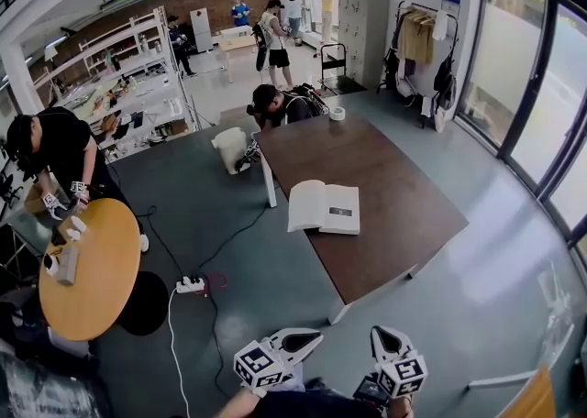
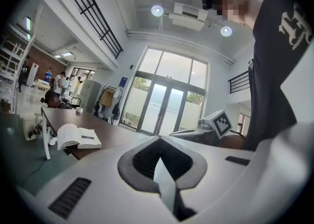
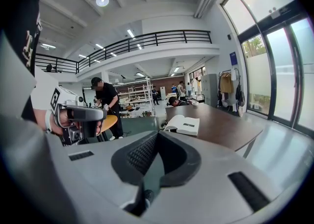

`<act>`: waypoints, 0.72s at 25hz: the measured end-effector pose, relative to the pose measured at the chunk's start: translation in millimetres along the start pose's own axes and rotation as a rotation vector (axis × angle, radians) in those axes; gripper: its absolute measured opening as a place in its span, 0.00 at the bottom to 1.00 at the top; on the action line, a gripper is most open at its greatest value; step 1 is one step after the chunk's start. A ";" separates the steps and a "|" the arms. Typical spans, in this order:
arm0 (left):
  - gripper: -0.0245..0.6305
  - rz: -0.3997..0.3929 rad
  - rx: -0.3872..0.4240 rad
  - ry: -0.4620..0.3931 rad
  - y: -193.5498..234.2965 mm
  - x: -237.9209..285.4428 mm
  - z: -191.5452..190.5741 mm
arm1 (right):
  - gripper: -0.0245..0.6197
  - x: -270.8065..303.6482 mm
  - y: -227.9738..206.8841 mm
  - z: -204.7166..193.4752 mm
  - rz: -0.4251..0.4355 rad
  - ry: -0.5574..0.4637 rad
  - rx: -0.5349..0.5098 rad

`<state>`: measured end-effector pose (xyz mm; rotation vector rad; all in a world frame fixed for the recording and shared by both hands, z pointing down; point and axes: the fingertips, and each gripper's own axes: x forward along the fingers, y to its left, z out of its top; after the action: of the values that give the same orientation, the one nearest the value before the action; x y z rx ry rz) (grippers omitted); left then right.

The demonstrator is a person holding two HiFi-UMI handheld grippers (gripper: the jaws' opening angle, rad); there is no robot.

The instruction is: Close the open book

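left gripper and right gripper were shut, empty, far from the open white-paged book on the brown wooden table; i'd have stepped closer before flipping a cover.

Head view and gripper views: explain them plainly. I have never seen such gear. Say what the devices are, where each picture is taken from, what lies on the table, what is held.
No robot here: a person holds a two-jaw tool in each hand, the left gripper and the right gripper. The head view comes from a camera on the person's head, looking down. The other two come from cameras riding on each tool, looking along its jaws. Both pairs of jaws are shut and hold nothing. Ahead stands a brown table with an open book on it and a roll of tape at its far end.
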<state>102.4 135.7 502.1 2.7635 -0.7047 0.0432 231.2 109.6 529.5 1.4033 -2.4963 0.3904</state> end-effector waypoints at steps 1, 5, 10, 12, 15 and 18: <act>0.05 -0.002 -0.001 0.002 4.3 1.4 1.1 | 0.02 4.0 -1.4 1.5 -0.001 0.003 -0.001; 0.05 -0.011 0.000 0.009 23.4 4.9 4.0 | 0.02 22.7 -3.6 6.7 0.004 0.010 -0.004; 0.05 -0.013 0.004 0.004 47.3 10.5 18.5 | 0.02 46.7 -7.8 21.1 0.010 0.014 -0.007; 0.05 -0.009 0.004 0.002 57.5 11.5 22.6 | 0.02 57.4 -8.6 25.9 0.017 0.017 -0.011; 0.05 0.004 0.003 -0.004 73.8 10.9 26.1 | 0.02 73.9 -8.3 32.8 0.029 0.021 -0.022; 0.05 0.021 0.002 -0.013 90.1 14.5 32.0 | 0.02 89.0 -13.4 42.9 0.041 0.015 -0.031</act>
<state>71.2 44.3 497.2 2.7607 -0.7373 0.0304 194.2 17.4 521.5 1.3351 -2.5118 0.3674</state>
